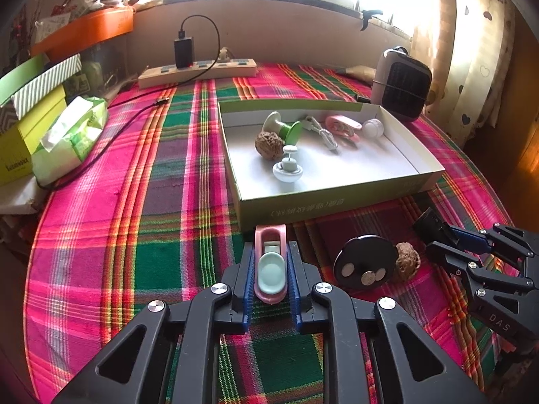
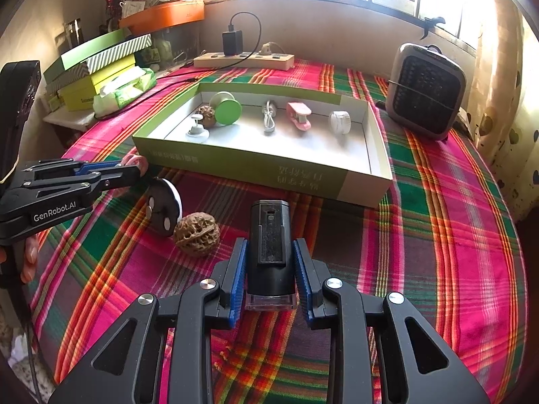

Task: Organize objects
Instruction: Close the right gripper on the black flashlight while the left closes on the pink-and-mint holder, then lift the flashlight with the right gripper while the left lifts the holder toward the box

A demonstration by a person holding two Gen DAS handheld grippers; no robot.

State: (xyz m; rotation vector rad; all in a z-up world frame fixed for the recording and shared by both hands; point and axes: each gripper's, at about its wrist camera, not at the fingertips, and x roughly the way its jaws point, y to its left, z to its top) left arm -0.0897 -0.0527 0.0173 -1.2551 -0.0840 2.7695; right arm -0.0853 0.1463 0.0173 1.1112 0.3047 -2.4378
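My left gripper [image 1: 271, 262] is shut on a pink clip with a pale green pad [image 1: 270, 269], held just in front of the green-sided open box [image 1: 337, 198]. My right gripper [image 2: 271, 262] is shut on a black rectangular device [image 2: 270, 249] above the plaid cloth, short of the box [image 2: 269, 171]. In the box lie a walnut [image 1: 268, 145], a green spool [image 1: 286, 129], a white suction hook [image 1: 287, 168], a white cable [image 1: 323, 133], a pink clip [image 1: 342, 128] and a white round piece [image 1: 373, 128]. On the cloth a black disc [image 2: 164, 207] leans beside a loose walnut [image 2: 197, 238].
A small heater [image 2: 426, 91] stands at the back right. A power strip with a black charger [image 2: 242, 59] lies at the back by the wall. Stacked boxes and a green tissue pack [image 2: 124, 92] crowd the left edge. The round table's edge curves near right.
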